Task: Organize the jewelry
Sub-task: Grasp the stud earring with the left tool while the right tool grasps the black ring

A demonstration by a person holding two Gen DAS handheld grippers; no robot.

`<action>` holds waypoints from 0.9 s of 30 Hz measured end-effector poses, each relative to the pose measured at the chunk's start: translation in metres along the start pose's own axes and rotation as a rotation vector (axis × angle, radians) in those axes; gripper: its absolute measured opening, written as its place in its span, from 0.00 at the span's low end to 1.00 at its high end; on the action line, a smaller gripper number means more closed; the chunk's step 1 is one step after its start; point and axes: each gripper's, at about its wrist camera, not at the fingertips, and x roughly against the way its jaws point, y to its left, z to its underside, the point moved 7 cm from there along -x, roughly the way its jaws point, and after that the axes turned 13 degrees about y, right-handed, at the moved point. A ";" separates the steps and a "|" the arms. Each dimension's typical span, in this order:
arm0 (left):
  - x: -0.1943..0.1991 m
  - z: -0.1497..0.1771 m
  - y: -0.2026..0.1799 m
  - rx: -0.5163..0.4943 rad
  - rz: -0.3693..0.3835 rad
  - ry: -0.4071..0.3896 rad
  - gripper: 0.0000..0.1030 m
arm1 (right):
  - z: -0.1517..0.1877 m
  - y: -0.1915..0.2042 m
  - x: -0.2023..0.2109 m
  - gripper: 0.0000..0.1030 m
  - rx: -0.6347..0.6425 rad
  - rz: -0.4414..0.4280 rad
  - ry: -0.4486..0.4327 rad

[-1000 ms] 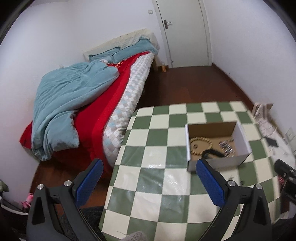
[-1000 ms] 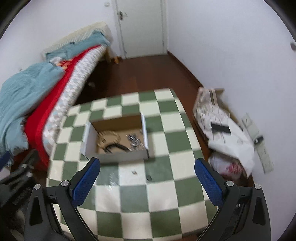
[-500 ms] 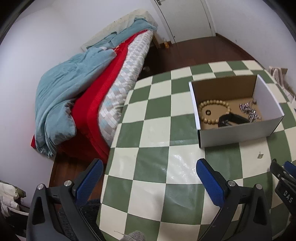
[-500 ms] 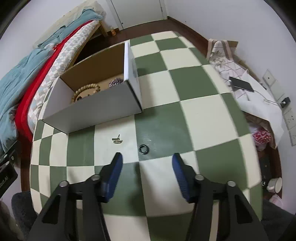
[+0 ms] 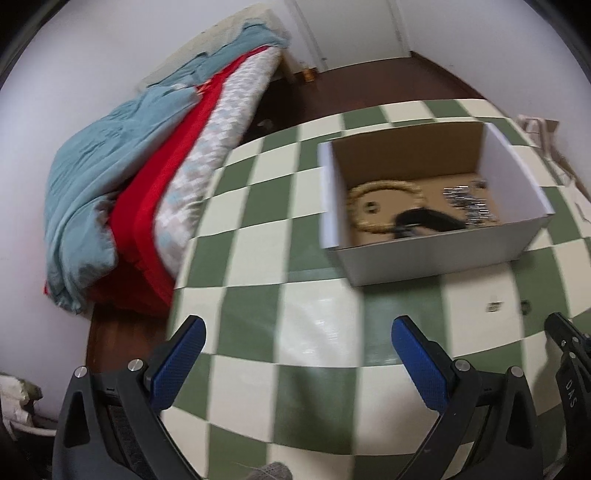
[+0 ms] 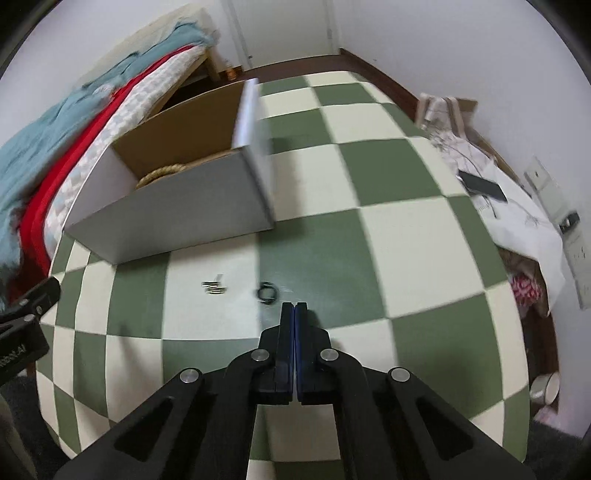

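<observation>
checkered table (image 6: 406, 236), box (image 6: 177, 218), ring (image 6: 267, 291), clasp (image 6: 214, 288)

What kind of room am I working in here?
Most likely a bedroom: a bed with a rumpled blue blanket, a closed door, and a small checkered table beside the bed.

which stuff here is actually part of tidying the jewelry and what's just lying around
Part of the job:
- cardboard box
- bead bracelet in the box
- silver pieces in the box
- black ring on the table
- small metal piece on the table

Just lying about:
- bed with blue blanket
- phone on the white cloth
- checked tablecloth
</observation>
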 end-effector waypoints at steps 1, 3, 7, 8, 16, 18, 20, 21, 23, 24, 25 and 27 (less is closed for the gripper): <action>0.001 -0.001 -0.010 -0.016 0.013 -0.001 1.00 | 0.001 -0.007 0.003 0.00 -0.018 -0.002 -0.005; 0.002 -0.002 -0.031 -0.048 0.044 0.002 1.00 | 0.000 -0.020 0.008 0.00 -0.054 -0.011 -0.012; -0.008 -0.004 -0.070 -0.104 0.130 0.051 0.99 | -0.003 -0.039 0.018 0.00 -0.098 -0.038 -0.017; -0.012 -0.003 -0.078 -0.113 0.149 0.065 0.99 | -0.003 -0.042 0.020 0.00 -0.108 -0.046 -0.017; -0.016 -0.009 -0.110 -0.140 0.240 0.087 0.90 | -0.002 -0.069 0.019 0.00 -0.163 -0.040 -0.001; -0.015 -0.010 -0.115 -0.151 0.249 0.086 0.90 | -0.001 -0.073 0.016 0.00 -0.175 -0.037 0.004; -0.016 -0.011 -0.120 -0.165 0.257 0.086 0.86 | 0.001 -0.075 0.013 0.00 -0.185 -0.036 0.009; -0.016 -0.011 -0.122 -0.170 0.261 0.089 0.80 | 0.001 -0.076 0.012 0.00 -0.187 -0.034 0.011; -0.019 -0.010 -0.123 -0.178 0.276 0.100 0.71 | 0.001 -0.077 0.011 0.00 -0.189 -0.036 0.007; -0.020 -0.009 -0.126 -0.184 0.284 0.105 0.65 | 0.001 -0.077 0.011 0.00 -0.187 -0.034 0.008; -0.020 -0.010 -0.126 -0.183 0.293 0.096 0.63 | 0.002 -0.078 0.011 0.00 -0.185 -0.034 0.008; -0.019 -0.009 -0.128 -0.192 0.307 0.092 0.53 | 0.001 -0.078 0.011 0.00 -0.185 -0.031 0.008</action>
